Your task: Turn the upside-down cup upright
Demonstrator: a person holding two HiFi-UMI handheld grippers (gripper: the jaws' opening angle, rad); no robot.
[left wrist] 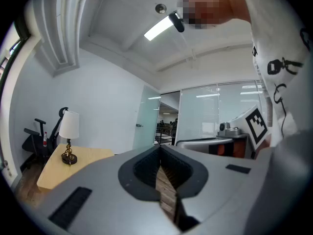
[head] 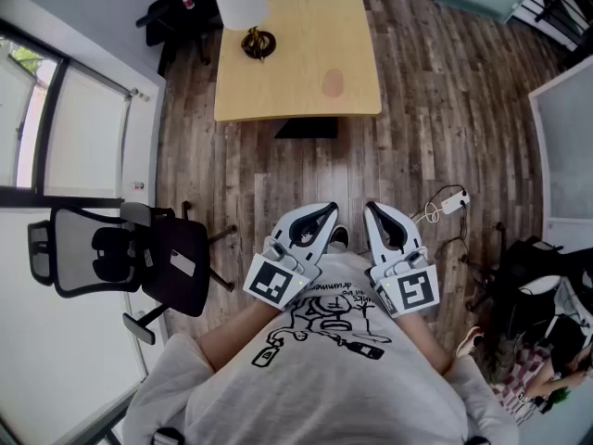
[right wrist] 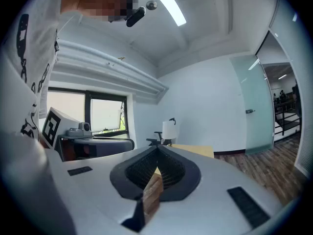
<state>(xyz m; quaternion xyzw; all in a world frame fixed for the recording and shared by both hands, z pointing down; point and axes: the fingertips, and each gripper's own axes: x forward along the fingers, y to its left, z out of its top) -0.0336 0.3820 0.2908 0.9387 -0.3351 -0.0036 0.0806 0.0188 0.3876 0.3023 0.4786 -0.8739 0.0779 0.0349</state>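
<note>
Head view: one small pale pink cup [head: 333, 83] stands on the light wooden surface [head: 296, 54], towards its near right part and well apart from both hand-held grippers. Whether it is upside down cannot be told from above. Only this view shows the cup.

One table lamp [head: 243, 6] with a white shade stands at the far left of the surface. It also appears in the left gripper view and the right gripper view.

Two black chairs are in view: one mesh-backed office chair [head: 120, 253] at the person's left, and one [head: 176, 7] beyond the surface.

The left hand-held gripper [head: 326, 213] and the right hand-held gripper [head: 372, 211] are held side by side close to the person's shirt [head: 324, 369], above the plank floor [head: 435, 109]. Each gripper's own view shows its jaws closed together, with nothing between them.
</note>
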